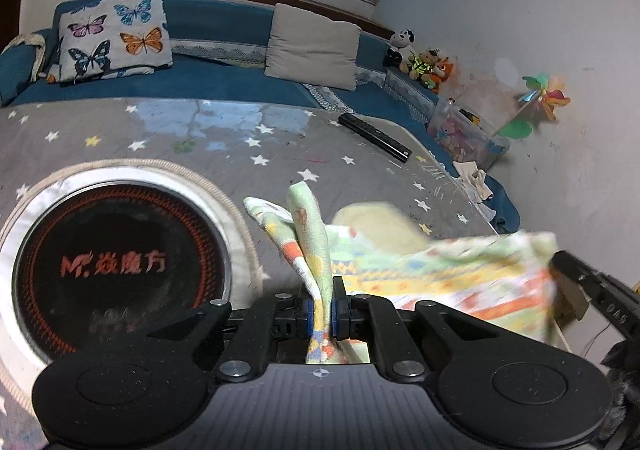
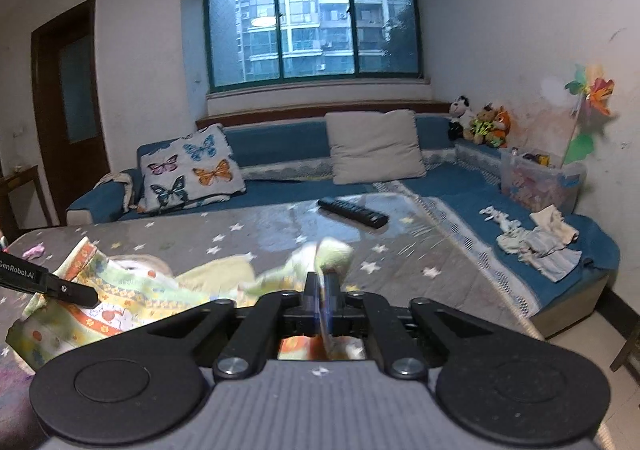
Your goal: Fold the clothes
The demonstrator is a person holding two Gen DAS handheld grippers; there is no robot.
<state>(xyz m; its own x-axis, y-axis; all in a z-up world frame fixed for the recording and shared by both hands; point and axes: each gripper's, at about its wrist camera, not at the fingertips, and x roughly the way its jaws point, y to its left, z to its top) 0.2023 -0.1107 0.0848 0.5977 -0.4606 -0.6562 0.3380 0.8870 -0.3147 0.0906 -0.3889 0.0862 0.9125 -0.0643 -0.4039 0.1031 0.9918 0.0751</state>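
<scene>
Left gripper point(image 1: 322, 308): jaws clenched on a bunched fold of the patterned garment point(image 1: 460, 274). The cloth passes between the blue pads and sticks up above them toward 12 o'clock. The rest of the garment stretches away toward 3 o'clock, blurred, where the right gripper's black finger point(image 1: 592, 282) meets its far edge.

Right gripper point(image 2: 322, 300): jaws pressed together on another part of the same garment point(image 2: 132, 298). Cloth shows both ahead of the fingertips and behind them, in the gap above the body. From here the garment spreads toward 9 o'clock, where the left gripper's finger point(image 2: 48, 284) pinches its edge.

Garment: pale green and yellow print with orange bands, held between the two grippers above the grey star-print table cover point(image 2: 400, 246). Whether its lower part touches the cover cannot be told.

Surroundings:
- round black heater plate with red lettering point(image 1: 116, 266) in the table, at 9 o'clock from the left gripper;
- remote control point(image 2: 353, 212) near the table's far edge;
- blue sofa point(image 2: 280, 190) beyond, with butterfly cushion point(image 2: 192, 170) and beige cushion point(image 2: 374, 146);
- small pale clothes point(image 2: 536, 242) on the sofa at 3 o'clock.
</scene>
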